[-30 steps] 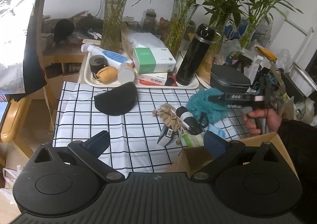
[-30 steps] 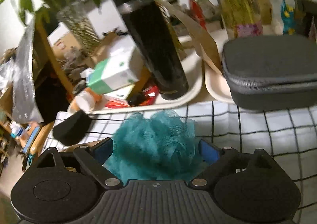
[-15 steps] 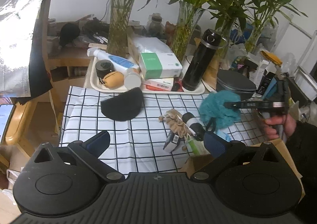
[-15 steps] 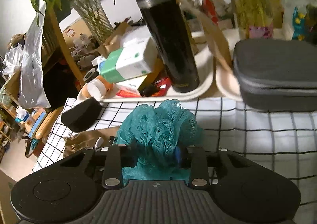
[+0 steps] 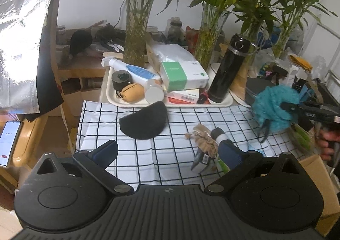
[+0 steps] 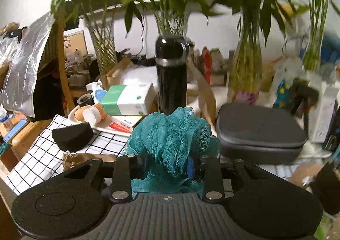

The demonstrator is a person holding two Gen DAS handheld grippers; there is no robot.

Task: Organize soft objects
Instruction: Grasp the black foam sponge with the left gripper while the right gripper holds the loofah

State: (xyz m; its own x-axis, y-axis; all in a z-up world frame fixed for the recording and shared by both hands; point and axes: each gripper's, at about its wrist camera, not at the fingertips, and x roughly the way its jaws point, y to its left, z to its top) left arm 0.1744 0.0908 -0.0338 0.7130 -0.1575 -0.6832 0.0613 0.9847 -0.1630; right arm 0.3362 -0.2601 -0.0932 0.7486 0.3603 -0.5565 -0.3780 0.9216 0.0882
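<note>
My right gripper is shut on a teal mesh bath pouf, which it holds above the checked cloth. The left wrist view shows the same pouf lifted at the far right, its dark loop dangling, with my right gripper clamped on it. My left gripper stands open over the cloth's near side with nothing between its fingers. A black half-round sponge lies ahead of it. A beige drawstring pouch lies by a small pile of toiletries at my right finger.
A cream tray behind the cloth carries a black flask, a green-white box, tubes and a tan purse. Glass vases of bamboo stand behind. A grey zip case and a cardboard box sit right. A phone lies left.
My right gripper closed on the teal pouf, then lifted it off the cloth and carried it to the right. The left gripper stayed open and barely moved.
</note>
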